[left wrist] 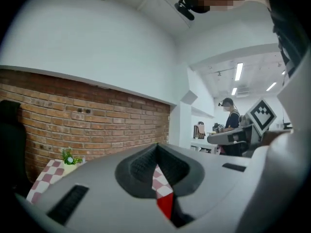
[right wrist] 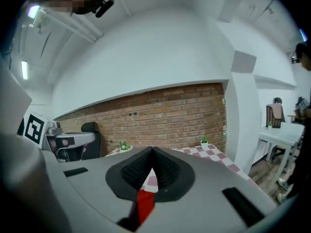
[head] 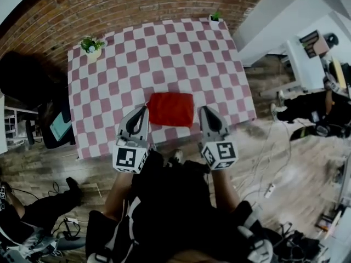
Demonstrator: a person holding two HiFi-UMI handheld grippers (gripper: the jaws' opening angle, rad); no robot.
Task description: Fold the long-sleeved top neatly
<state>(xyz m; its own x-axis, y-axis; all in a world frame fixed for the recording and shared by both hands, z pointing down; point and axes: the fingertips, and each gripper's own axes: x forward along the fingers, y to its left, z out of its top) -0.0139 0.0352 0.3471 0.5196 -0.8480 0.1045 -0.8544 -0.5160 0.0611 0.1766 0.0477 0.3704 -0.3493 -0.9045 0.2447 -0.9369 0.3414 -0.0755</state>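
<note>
Left gripper (head: 143, 112) and right gripper (head: 204, 112), each held by the person at the table's near edge, had their jaws pressed fully together with nothing pinched between them. In each gripper view the ribbed black pads (left wrist: 143, 164) (right wrist: 136, 169) met at the tip.

The brick wall (head: 126, 4) ran behind the table (head: 164, 53), which was covered in a red-and-white checked cloth.

The long-sleeved top (head: 171, 109), red and folded into a compact rectangle, lay flat on the cloth near the table's front edge. In the head view it sat between the two grippers, with the left gripper just beside its left edge and the right gripper just beside its right edge. Neither claw gripped the cloth of the garment. Both gripper views looked out across the table toward the wall. In each, the top showed only as a red sliver in the narrow gap below the closed pads.

A marker cube (head: 130, 158) (head: 219, 154) sat at the rear of each gripper.

Two small potted plants stood at the table's far corners, one at the left (head: 91, 45) and one at the right (head: 215, 16), well apart from the top.
</note>
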